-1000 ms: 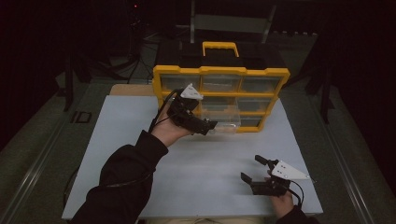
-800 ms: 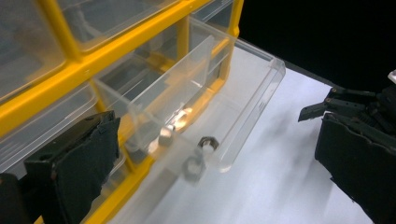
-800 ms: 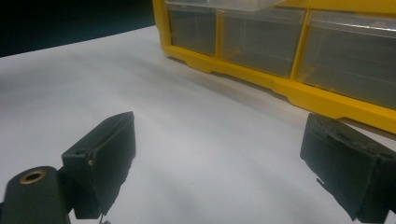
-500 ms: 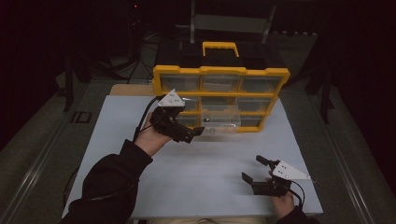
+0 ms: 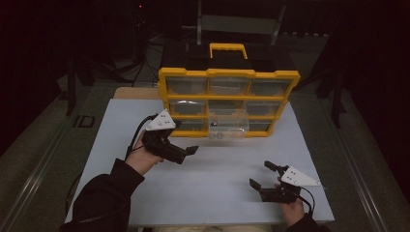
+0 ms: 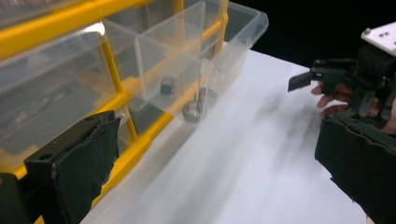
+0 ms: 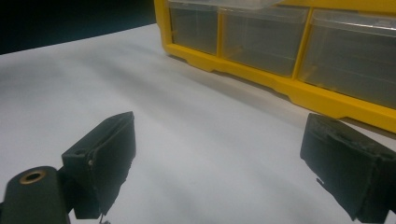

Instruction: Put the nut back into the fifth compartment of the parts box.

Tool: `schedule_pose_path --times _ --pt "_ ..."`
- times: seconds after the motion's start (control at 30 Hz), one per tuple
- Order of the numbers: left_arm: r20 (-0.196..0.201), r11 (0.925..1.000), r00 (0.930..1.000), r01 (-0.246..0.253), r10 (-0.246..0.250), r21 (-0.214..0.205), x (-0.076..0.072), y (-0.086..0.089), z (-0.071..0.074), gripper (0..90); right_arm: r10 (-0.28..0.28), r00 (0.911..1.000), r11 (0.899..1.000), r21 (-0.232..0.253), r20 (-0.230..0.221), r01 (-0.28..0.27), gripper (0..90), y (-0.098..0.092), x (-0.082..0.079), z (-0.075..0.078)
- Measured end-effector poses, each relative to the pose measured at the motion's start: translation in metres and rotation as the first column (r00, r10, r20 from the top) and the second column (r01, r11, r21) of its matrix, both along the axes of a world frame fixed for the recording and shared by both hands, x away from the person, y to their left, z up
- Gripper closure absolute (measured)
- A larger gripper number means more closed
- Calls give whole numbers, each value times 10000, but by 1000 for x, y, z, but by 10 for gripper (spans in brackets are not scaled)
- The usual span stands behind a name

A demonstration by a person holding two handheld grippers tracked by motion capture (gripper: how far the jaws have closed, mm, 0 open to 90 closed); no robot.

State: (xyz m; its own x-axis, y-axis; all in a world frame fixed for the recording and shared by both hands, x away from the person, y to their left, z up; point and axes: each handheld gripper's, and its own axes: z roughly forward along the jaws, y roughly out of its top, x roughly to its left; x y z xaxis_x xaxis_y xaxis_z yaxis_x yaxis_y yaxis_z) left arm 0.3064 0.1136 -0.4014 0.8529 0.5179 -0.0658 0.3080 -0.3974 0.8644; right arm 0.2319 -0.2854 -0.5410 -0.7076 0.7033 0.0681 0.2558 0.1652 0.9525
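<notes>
High view: the left gripper (image 5: 186,153) hovers over the white desk (image 5: 217,193) just in front of the yellow organizer (image 5: 227,99), whose clear drawer (image 5: 228,126) in the bottom row is pulled out. The right gripper (image 5: 261,175) sits well apart, near the desk's front edge, jaws spread, empty.

Left gripper view: jaws wide, nothing held; small dark parts (image 6: 196,103) lie in the open drawer.

Right gripper view: jaws wide apart over bare desk.
</notes>
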Motion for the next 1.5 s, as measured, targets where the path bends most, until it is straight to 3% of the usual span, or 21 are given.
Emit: schedule_pose_path --times 0.6,0.8,0.9,1.03,1.2,1.23,1.3,1.5 --pt "255 9997 9995 -208 205 116 -31 26 -37 0 39 10000 10000 -3 -39 -39 107 1 -1 1" --pt "266 9994 9993 -242 249 -249 -41 37 -54 0 42 10000 10000 -20 -38 -42 107 1 0 0" --pt "214 9989 9989 -403 408 -233 -46 41 -62 0 47 10000 10000 3 -50 -47 107 1 0 0" --pt "142 9954 9956 -921 925 -267 -51 51 -73 0 67 10000 10000 -5 -48 -67 107 2 0 0" --pt "156 9910 9909 -1340 1339 67 -56 56 -84 0 57 9999 10000 -53 -96 -57 107 2 0 -1" --pt "113 9867 9867 -1622 1621 98 -58 61 -91 0 63 9999 10000 -42 -114 -63 107 2 0 -1" --pt "77 9821 9821 -1879 1880 -131 -61 65 -98 0 68 9999 10000 -56 -98 -69 107 2 0 -1" --pt "-27 9752 9752 -2212 2212 -56 -66 72 -113 0 94 9999 9999 -97 -97 -95 107 3 0 -1"
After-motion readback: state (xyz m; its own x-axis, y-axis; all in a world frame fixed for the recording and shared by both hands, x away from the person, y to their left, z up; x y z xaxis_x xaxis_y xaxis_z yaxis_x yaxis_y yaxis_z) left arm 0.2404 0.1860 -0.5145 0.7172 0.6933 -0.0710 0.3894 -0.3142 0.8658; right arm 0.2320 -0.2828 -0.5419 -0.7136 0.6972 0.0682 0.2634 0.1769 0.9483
